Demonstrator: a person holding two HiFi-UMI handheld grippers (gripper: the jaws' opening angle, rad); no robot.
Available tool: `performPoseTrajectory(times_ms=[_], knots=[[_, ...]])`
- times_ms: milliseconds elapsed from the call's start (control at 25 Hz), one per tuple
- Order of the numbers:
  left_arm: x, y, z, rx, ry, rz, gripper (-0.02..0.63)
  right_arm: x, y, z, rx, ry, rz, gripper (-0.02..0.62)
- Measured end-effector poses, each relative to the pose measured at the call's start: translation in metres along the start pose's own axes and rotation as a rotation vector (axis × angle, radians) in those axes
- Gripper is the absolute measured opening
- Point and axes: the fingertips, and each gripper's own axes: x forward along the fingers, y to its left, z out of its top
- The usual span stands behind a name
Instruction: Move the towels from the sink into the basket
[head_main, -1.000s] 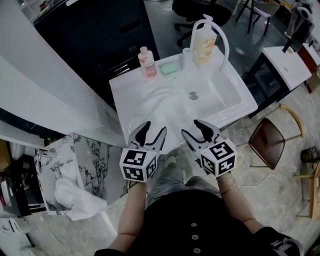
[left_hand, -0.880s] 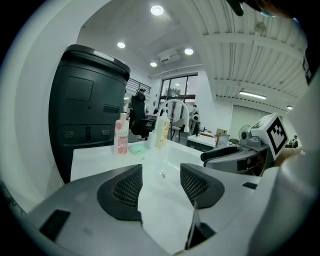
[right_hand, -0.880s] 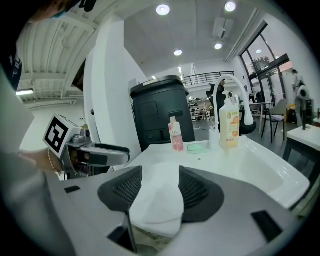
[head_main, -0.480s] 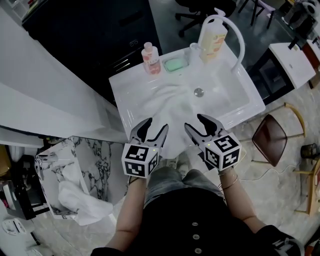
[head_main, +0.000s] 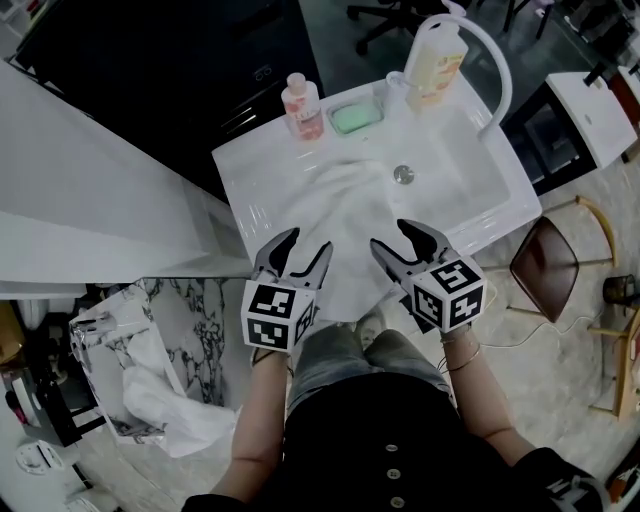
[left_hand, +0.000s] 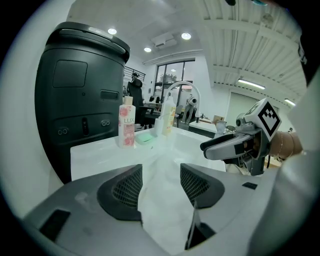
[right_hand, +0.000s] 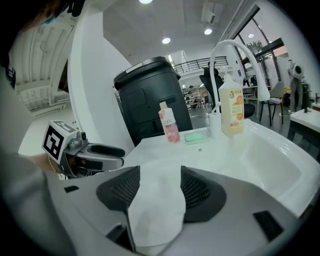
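Sink (head_main: 247, 180) rim partly hidden under draped towel (head_main: 345, 215).

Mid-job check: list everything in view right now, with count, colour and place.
sink: 1, white, centre
sink towel: 1, white, in the sink, draped over its front rim
basket: 1, marble-patterned, lower left of the sink
basket towel: 1, white, hanging over the basket's edge
faucet: 1, white, arched, sink's back right
pink bottle: 1, sink's back ledge
pump bottle: 1, yellow-orange, beside the faucet
soap: 1, green, between the bottles
chair: 1, brown, right of the sink
left gripper: 1, grey, fingers apart over the sink towel
right gripper: 1, grey, fingers apart over the sink towel
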Motion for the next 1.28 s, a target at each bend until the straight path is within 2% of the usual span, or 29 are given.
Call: performPoseTrajectory(times_ms=[360,520,680,1000,1120,1280], knots=[[0.020,0.010,-0.012,0.125,0.103,-0.020,0.218,0.018,-0.007,-0.012,-0.005,0.067,0.005,0.260],[0.029,0.012,-0.026,0.175,0.183,-0.058,0.219,0.027,-0.008,-0.021,-0.013,0.112,0.014,0.287],[0.036,0.015,-0.045,0.210,0.250,-0.063,0.227,0.035,-0.004,-0.029,-0.034,0.153,0.037,0.311],[0.056,0.023,-0.067,0.285,0.367,-0.092,0.255,0.053,0.006,-0.068,-0.132,0.366,0.105,0.368],[0.061,0.027,-0.071,0.316,0.395,-0.093,0.265,0.059,0.005,-0.076,-0.168,0.416,0.109,0.374],[0.068,0.031,-0.076,0.319,0.429,-0.115,0.267,0.068,0.001,-0.082,-0.205,0.473,0.117,0.370]])
